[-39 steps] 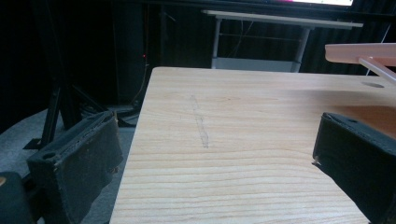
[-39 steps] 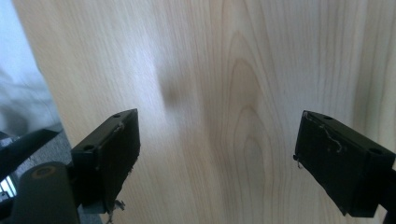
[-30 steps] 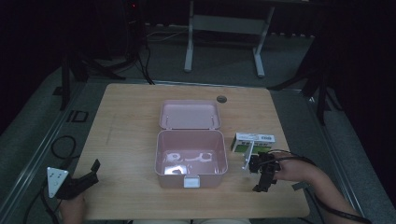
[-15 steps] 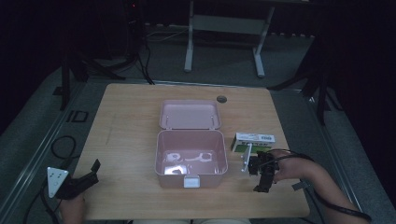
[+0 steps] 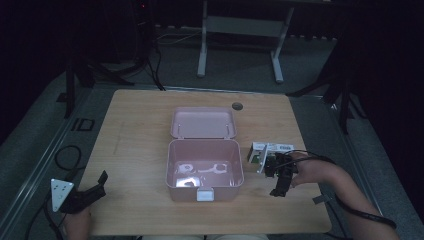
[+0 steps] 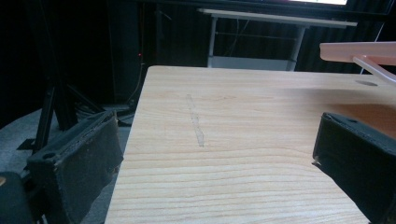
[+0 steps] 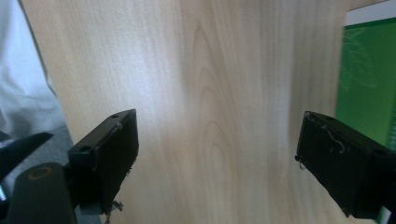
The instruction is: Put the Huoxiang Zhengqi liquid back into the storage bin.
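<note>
An open pink box (image 5: 172,170) stands mid-table, its lid (image 5: 202,122) laid back behind it and a few pale small items (image 5: 200,170) on its floor. A green and white carton (image 5: 267,149) lies just right of the box. My right gripper (image 5: 275,177) hovers at the carton's near side, pointing down at the wood. In the right gripper view the right gripper (image 7: 215,140) is open with bare table between its jaws, and the carton's green face (image 7: 366,70) sits at the right edge. My left gripper (image 5: 99,187) rests open at the front left corner, holding nothing (image 6: 217,140).
The wooden table (image 5: 140,125) has a round cable hole (image 5: 237,106) behind the lid. The lid's edge (image 6: 359,49) shows at the upper right of the left gripper view. A metal stand (image 5: 240,30) and dark floor lie beyond the far edge. Pale cloth (image 7: 28,93) lies along the table's front edge.
The right gripper has shifted slightly toward the carton and the pink box. The left gripper has stayed put.
</note>
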`<state>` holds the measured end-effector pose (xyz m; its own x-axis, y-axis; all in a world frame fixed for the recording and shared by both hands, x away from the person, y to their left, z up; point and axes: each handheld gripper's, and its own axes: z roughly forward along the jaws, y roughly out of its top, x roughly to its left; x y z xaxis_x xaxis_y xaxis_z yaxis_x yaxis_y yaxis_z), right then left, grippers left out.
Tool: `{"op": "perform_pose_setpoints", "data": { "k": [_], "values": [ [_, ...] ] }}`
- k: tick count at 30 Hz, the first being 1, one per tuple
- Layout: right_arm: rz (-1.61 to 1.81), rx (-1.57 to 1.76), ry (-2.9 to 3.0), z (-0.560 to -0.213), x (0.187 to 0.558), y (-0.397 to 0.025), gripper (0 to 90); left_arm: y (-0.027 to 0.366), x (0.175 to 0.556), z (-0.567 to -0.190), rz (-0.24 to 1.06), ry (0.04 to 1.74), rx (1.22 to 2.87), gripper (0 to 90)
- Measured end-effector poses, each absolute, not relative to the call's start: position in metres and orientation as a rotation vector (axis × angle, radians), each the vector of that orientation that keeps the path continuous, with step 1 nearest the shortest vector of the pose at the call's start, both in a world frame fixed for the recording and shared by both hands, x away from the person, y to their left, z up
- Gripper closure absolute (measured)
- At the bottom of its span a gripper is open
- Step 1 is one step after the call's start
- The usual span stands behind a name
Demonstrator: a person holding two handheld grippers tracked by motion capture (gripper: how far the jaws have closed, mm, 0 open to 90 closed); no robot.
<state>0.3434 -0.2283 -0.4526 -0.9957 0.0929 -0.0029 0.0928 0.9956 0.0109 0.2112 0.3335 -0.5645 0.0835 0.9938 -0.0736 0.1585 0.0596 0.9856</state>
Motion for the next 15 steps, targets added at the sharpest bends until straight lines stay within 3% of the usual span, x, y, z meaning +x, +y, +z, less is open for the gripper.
{"op": "perform_pose_setpoints", "data": {
  "k": [15],
  "values": [
    [0.059,0.135,3.076,-0.423,0.375,-0.238,20.2,0.333,0.211,-0.564,1.014,1.284,1.317,1.0]
  ]
}}
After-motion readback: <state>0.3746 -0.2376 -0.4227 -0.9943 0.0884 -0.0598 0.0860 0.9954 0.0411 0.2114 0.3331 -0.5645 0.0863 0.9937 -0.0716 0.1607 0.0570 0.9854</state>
